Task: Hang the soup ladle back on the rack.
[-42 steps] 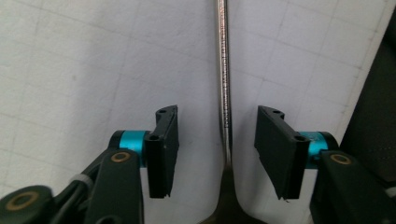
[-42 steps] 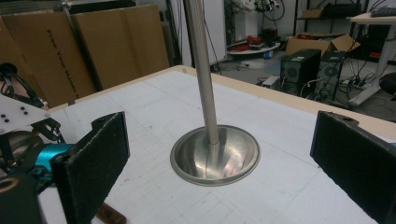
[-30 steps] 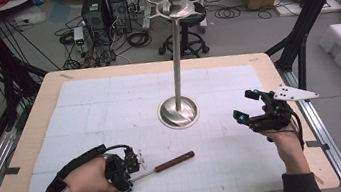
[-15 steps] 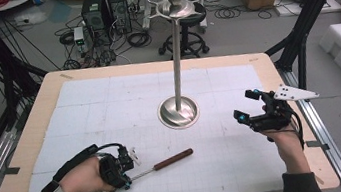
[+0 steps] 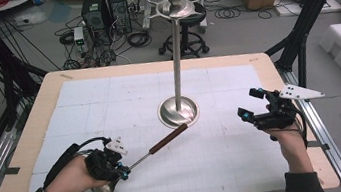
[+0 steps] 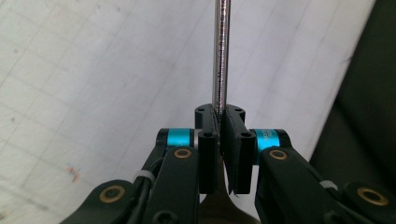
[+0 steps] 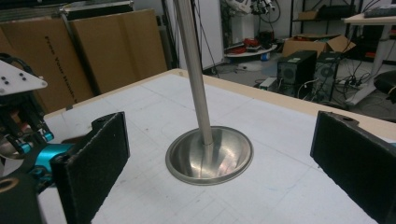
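Left gripper (image 5: pixel 118 170) near table's front edge, jaws just closed, clamped on ladle (image 5: pixel 139 159) shaft beside bowl; wooden handle points toward stand (image 5: pixel 178 111). Right gripper (image 5: pixel 262 116) idle, jaws apart. Risk: thin polished shaft may swivel in grip, handle striking stand base.

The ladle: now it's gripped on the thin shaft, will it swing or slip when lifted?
Probably stiff: the ladle looks all metal. The left gripper pinches its smooth polished shaft, so it may twist or slide. The bowl end behind the jaws likely outweighs the brown handle, so it may tip.
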A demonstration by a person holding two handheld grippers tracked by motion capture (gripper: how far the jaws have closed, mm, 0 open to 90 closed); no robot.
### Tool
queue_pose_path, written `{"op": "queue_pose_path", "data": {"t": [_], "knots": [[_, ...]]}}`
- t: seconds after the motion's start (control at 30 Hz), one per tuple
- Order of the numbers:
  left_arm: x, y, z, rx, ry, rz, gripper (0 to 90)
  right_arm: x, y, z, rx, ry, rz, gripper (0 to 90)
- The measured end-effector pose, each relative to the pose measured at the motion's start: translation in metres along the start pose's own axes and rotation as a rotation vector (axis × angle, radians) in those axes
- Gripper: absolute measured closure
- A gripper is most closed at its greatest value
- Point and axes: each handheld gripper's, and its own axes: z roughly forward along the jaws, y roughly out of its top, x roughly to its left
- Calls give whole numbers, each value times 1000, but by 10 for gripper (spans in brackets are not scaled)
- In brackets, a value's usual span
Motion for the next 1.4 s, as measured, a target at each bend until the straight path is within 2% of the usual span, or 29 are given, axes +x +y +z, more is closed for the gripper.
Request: {"op": "queue_pose_path", "data": {"t": [0.1,0.13,0.17,0.2,0.23,0.27,0.3,0.33,0.37,0.4,0.43,0.57,0.67,0.7,0.8,0.97,1.07,1.2,1.33,1.4], "knots": [[-1,-3,-4,-64,17,0,843,0,0,-2,-2,0,-1,32],[0,-5,-7,-116,40,-7,843,-1,0,-2,-8,0,-3,32],[0,-5,-7,-116,40,-7,843,-1,0,-2,-8,0,-3,32],[0,-5,-9,-157,53,-20,843,-1,1,-3,-11,0,-1,31],[2,-5,-13,-173,57,-20,843,-1,1,-3,-11,0,-1,31],[2,-6,-14,-221,66,-48,843,-1,1,-3,-11,2,0,32],[3,-6,-17,-250,70,-58,843,-1,1,-3,-11,2,0,32],[6,-8,-21,-309,77,-73,843,-1,1,-3,-10,3,-1,32],[6,-8,-21,-309,77,-73,843,-1,1,-3,-10,3,-1,32],[8,-12,-23,-383,88,-104,843,-1,1,-2,-9,4,0,32],[8,-12,-23,-383,88,-104,843,-1,1,-2,-9,4,0,32],[16,-19,-26,-475,121,-138,843,-2,0,-1,-5,1,-1,32],[19,-20,-27,-522,221,-150,843,-3,-1,0,7,5,2,31],[21,-19,-28,-554,253,-155,843,-3,-1,1,10,2,7,32],[25,-18,-30,-576,250,-156,843,-4,-2,2,11,3,7,31],[30,-12,-31,-640,263,-156,843,-4,-1,2,1,18,4,31],[32,-8,-31,-707,266,-137,843,-4,-2,3,2,17,5,31],[36,-3,-29,-782,264,-132,844,-3,-2,3,-1,26,12,31],[40,4,-27,-815,249,-158,844,-3,-1,2,-4,28,10,31],[44,8,-27,-810,249,-162,844,-3,-1,2,-6,28,11,31]]}}
